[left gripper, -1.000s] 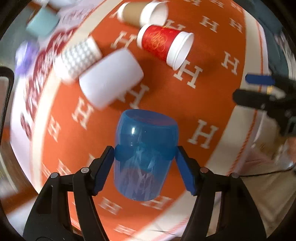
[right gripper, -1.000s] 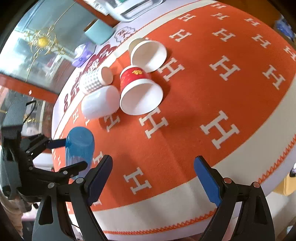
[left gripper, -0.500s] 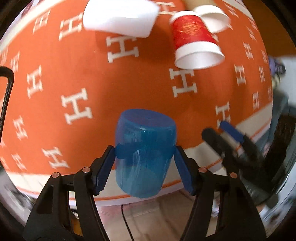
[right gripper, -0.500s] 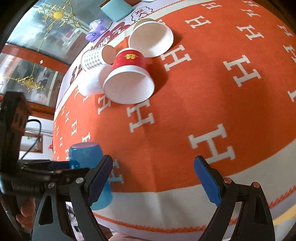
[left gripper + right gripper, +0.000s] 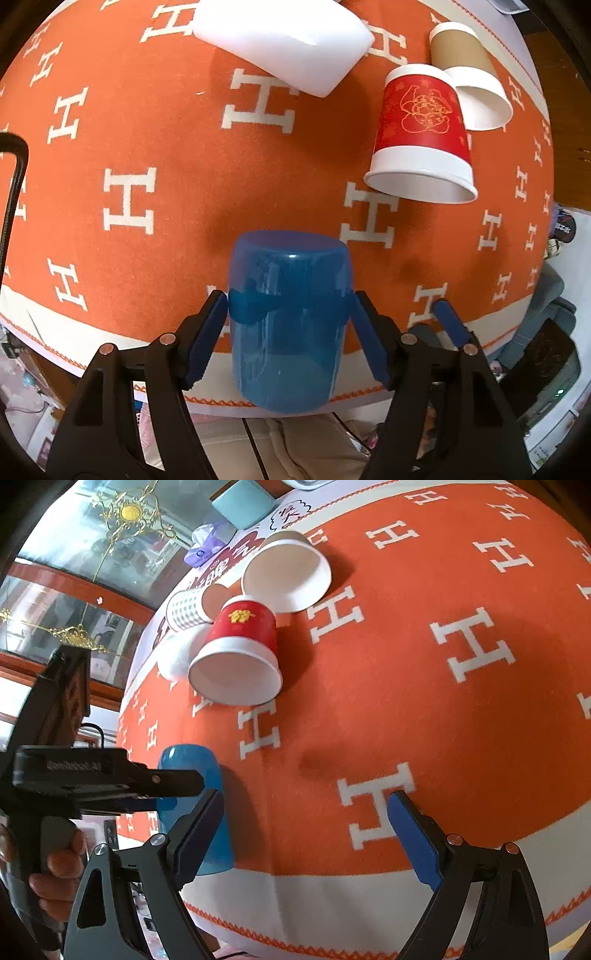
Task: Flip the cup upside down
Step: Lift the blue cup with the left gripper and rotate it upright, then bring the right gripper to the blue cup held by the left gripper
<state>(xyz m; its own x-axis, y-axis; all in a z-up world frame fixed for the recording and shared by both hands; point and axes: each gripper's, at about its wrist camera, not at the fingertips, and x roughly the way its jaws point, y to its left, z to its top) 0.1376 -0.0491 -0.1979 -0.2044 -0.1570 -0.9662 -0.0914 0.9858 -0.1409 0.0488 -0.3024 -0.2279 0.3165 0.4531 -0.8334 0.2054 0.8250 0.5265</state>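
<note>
A translucent blue plastic cup stands upside down, closed base on top, near the front edge of the orange H-patterned cloth. My left gripper is shut on the blue cup, its blue pads pressed on both sides. In the right wrist view the blue cup sits at the left with the left gripper's finger across it. My right gripper is open and empty, low over the cloth's front border, to the right of the cup.
A red paper cup lies on its side, mouth toward me. A brown paper cup lies behind it. A white cup lies at the back. A dotted white cup and a teal box are farther back.
My left gripper has carried the blue cup toward the cloth's front edge and lowered it, base up. The right gripper has shifted closer to the cup's right side.
</note>
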